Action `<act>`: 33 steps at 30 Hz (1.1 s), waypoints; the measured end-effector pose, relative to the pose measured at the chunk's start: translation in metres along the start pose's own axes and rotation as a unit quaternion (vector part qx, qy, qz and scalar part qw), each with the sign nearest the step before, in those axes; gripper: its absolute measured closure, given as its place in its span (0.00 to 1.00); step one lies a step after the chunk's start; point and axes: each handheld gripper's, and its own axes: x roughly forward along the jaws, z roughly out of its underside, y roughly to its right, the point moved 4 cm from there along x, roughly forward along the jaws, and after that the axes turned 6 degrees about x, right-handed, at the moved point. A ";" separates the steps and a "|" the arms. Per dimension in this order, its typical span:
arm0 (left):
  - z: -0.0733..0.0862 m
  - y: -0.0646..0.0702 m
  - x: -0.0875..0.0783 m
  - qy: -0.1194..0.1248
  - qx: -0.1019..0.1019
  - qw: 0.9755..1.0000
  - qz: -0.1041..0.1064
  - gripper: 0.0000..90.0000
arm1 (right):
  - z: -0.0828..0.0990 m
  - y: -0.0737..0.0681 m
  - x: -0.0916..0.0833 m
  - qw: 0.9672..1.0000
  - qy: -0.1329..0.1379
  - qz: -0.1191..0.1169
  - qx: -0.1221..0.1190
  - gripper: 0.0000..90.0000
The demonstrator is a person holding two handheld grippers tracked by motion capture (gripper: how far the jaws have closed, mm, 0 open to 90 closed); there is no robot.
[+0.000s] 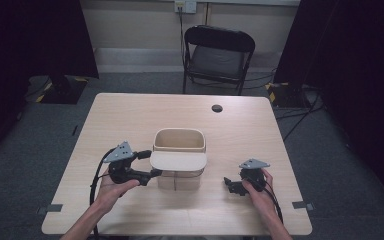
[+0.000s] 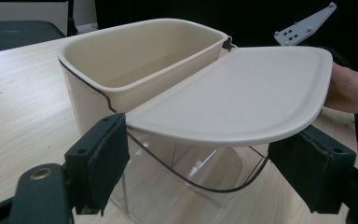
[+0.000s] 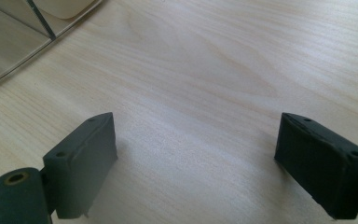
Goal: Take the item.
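Two grippers on wooden table (image 1: 130,115), left gripper (image 1: 147,164) jaws spread beside cream bin (image 1: 179,157) at table centre, lid (image 2: 242,93) raised level, right gripper (image 1: 228,184) jaws spread, well apart from bin.

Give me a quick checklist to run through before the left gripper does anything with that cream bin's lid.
1. Left gripper open: ok, jaws spread wide on either side of the lid.
2. Jaws touching the lid: cannot tell; the lid's edge sits above them in the left gripper view.
3. Lid position: ok, swung out roughly level over the clear lower part, leaving the cream bin open.
4. Bin contents: ok, the inside that shows looks empty.
5. Right gripper out of the way: ok, open, over bare table beside the bin.
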 end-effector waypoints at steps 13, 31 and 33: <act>-0.002 -0.003 0.000 0.006 -0.008 1.000 0.008 0.21 | 0.000 0.000 0.000 1.000 0.000 0.000 0.000 0.13; -0.006 -0.006 0.002 0.004 -0.003 1.000 0.008 0.23 | 0.000 0.000 0.000 1.000 0.000 0.000 0.000 0.13; -0.008 -0.007 0.002 0.008 -0.005 1.000 0.008 0.23 | 0.000 0.000 0.000 1.000 0.000 0.000 0.000 0.13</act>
